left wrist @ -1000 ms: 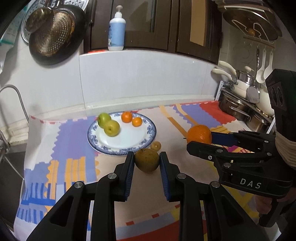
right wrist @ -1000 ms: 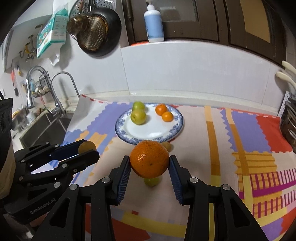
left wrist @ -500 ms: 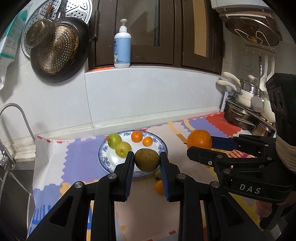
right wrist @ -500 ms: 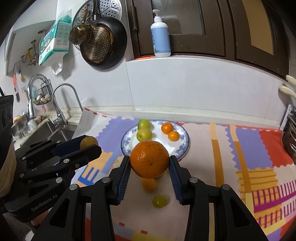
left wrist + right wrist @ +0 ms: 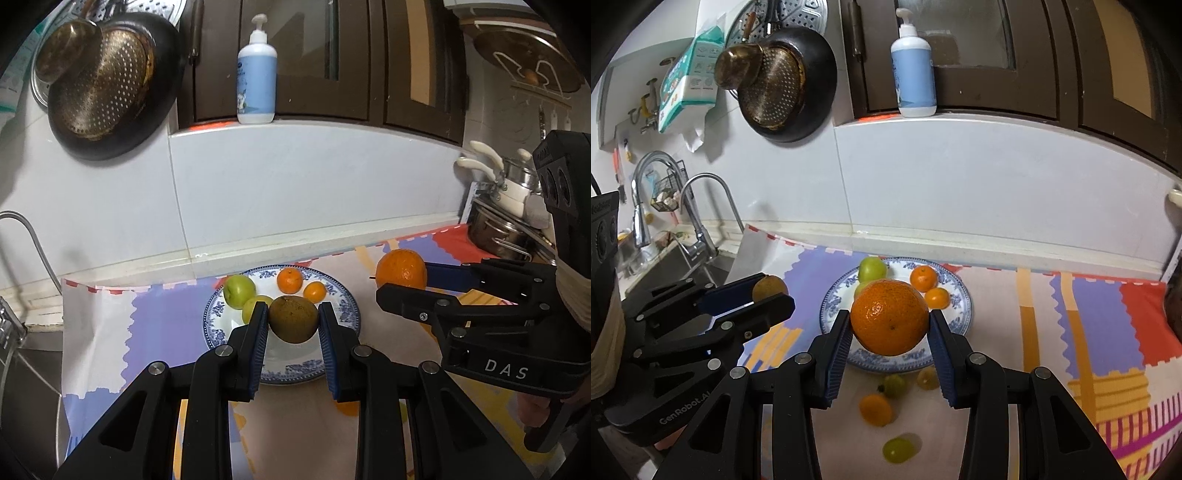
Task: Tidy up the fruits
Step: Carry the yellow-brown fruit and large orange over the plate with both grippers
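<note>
My left gripper (image 5: 293,325) is shut on a brown round fruit (image 5: 293,318) and holds it in the air over the near side of the blue-rimmed white plate (image 5: 221,334). My right gripper (image 5: 889,326) is shut on a large orange (image 5: 889,316), also held above the plate (image 5: 955,295). The plate holds two green fruits (image 5: 240,291) and two small oranges (image 5: 290,278). Several small fruits lie on the mat in front of the plate: a small orange (image 5: 875,409), a green one (image 5: 899,447) and two more (image 5: 894,386).
A colourful patterned mat (image 5: 1089,325) covers the counter. A sink with taps (image 5: 696,229) is at the left. Pots (image 5: 498,232) stand at the right. A soap bottle (image 5: 256,74) sits on the ledge and a pan with a strainer (image 5: 107,85) hangs on the wall.
Both grippers have risen and tilted up with their fruits. The plate now looks farther below and loose fruits on the mat have come into the right wrist view.
</note>
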A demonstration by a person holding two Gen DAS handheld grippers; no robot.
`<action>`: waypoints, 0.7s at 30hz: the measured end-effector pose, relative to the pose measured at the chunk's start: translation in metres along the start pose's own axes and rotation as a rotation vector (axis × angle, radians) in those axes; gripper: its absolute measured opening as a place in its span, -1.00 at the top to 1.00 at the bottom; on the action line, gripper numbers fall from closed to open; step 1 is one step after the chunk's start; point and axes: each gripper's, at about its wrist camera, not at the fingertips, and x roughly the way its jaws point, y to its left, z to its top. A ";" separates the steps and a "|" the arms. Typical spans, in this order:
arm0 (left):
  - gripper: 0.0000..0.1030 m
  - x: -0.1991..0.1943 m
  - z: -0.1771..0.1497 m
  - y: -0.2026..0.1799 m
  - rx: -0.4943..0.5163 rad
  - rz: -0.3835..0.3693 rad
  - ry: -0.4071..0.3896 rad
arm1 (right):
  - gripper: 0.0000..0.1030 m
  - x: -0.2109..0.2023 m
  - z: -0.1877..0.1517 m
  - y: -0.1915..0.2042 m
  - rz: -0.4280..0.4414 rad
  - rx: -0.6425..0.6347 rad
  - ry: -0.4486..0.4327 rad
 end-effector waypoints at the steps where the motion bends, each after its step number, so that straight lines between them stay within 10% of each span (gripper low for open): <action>1: 0.46 0.005 0.001 0.001 -0.002 0.001 0.007 | 0.17 0.004 0.001 -0.001 0.001 -0.001 0.005; 21: 0.46 0.095 -0.012 0.030 -0.052 0.030 0.151 | 0.17 0.110 0.008 -0.026 0.036 -0.009 0.147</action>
